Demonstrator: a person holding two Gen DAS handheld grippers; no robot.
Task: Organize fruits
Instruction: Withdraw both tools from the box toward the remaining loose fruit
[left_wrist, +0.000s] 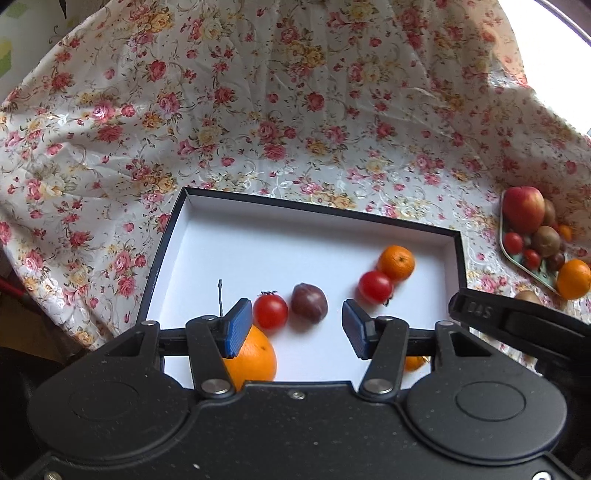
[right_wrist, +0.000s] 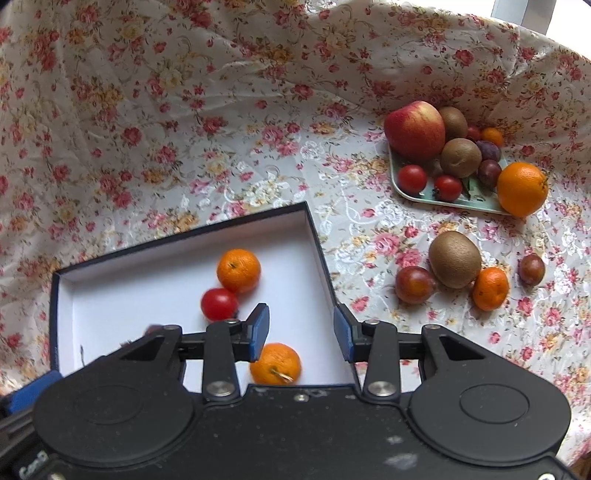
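Both the left gripper (left_wrist: 297, 325) and the right gripper (right_wrist: 300, 334) hover with jaws apart and empty above the box (left_wrist: 317, 218), where tomatoes, mandarins and a plum (left_wrist: 309, 302) lie. Only the right wrist view shows the loose kiwi (right_wrist: 455, 264) beside the crowded tray (right_wrist: 406, 188).

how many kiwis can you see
3: two on the green tray, one in front, another behind beside the apple; one loose on the cloth. More may be hidden.

Left gripper (left_wrist: 291, 326), right gripper (right_wrist: 301, 334): matte black housings, silver pivot screws, blue ribbed finger pads (left_wrist: 236, 328).
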